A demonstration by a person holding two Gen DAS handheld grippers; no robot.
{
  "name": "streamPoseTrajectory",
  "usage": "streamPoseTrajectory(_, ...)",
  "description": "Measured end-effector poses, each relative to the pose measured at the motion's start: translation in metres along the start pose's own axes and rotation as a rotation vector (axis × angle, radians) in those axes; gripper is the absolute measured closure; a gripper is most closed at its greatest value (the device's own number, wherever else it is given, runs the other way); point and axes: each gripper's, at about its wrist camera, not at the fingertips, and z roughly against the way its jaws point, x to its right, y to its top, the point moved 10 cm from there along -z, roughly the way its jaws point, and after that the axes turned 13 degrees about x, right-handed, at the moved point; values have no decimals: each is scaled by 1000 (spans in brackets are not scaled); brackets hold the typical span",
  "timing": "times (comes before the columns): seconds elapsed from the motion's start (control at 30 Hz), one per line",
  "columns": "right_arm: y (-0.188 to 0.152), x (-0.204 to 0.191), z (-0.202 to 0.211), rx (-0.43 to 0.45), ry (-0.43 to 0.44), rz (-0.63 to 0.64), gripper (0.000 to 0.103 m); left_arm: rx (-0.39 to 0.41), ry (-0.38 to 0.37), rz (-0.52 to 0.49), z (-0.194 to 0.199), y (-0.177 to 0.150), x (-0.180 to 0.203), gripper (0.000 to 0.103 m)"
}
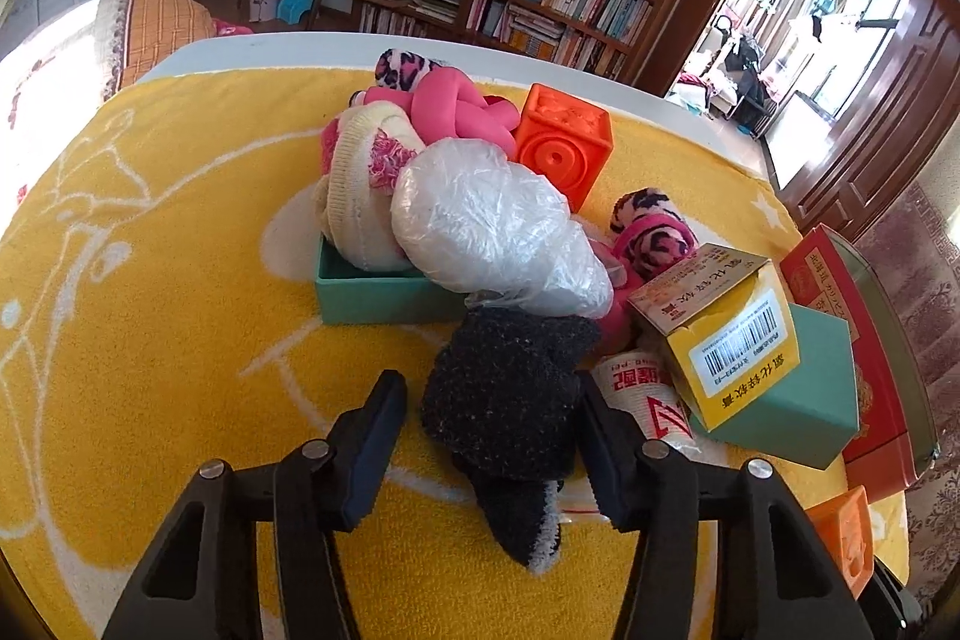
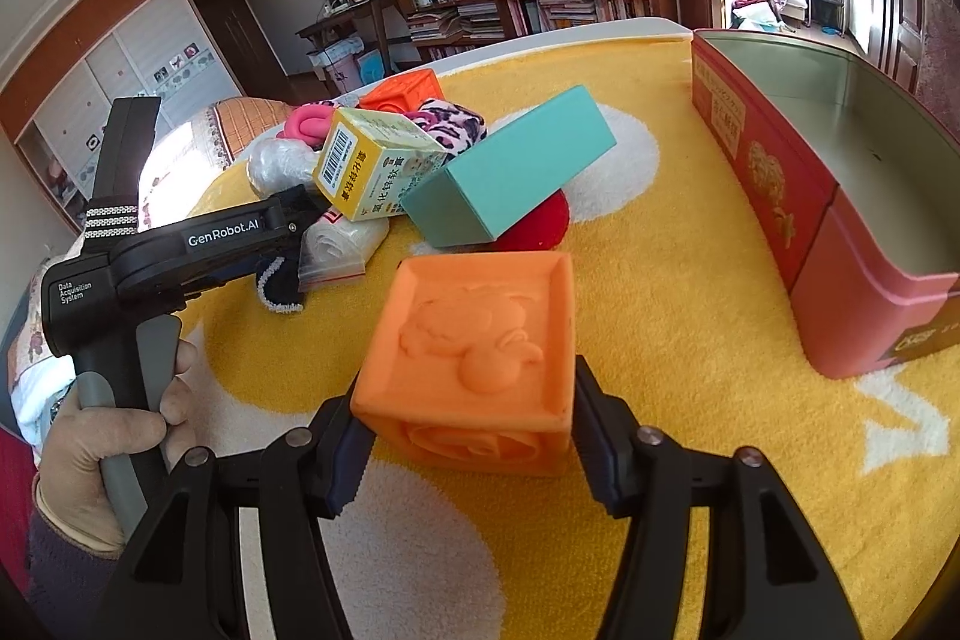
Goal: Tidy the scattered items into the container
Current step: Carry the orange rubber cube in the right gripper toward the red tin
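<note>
The jaws of the left gripper [image 1: 489, 415] stood apart around a fuzzy black sock with a white cuff [image 1: 510, 418]: the right finger [image 1: 603, 436] lay against the sock's side, while a strip of yellow towel showed between the sock and the left finger [image 1: 375, 436], so nothing was clamped. The right gripper [image 2: 468, 436] had its two fingers pressed on either side of a soft orange embossed toy cube [image 2: 480, 358], which sat low over the yellow-and-white patterned towel [image 2: 690, 250].

The open red metal tin [image 2: 840, 196], bare grey inside, stood to the right of that cube, a little apart from it. Farther back lay the pile: a teal cardboard box [image 2: 510, 178] tipped on its edge, a yellow medicine carton with a barcode [image 2: 375, 172] leaning on it, and a second orange cube [image 2: 408, 97] behind.

From the left side the heap looked fuller. A shallow teal tray [image 1: 384, 295] held a cream knitted hat [image 1: 360, 208], and a crinkled clear plastic bag of something white [image 1: 492, 226] rested across the tray's corner. A knotted pink tube [image 1: 456, 112] and a pink leopard-print sock [image 1: 651, 232] lay beyond. A small white roll with red print [image 1: 645, 388] sat just right of the black sock, though I could not tell what it was.
</note>
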Motion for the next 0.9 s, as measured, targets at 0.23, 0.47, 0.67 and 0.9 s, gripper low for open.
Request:
streamPoseTrajectory(0.23, 0, 0, -1, -1, -9, 13, 40, 45, 35, -60, 13, 2, 4, 51)
streamPoseTrajectory(0.47, 0, 0, -1, -1, -13, 12, 40, 113, 67, -102, 31, 14, 7, 51)
streamPoseTrajectory(0.67, 1, 2, 0, 10, -12, 2, 41, 161, 74, -135, 44, 23, 14, 51)
streamPoseTrajectory(0.9, 10, 5, 17, 74, -21, 17, 42, 229, 90, -187, 62, 32, 24, 51)
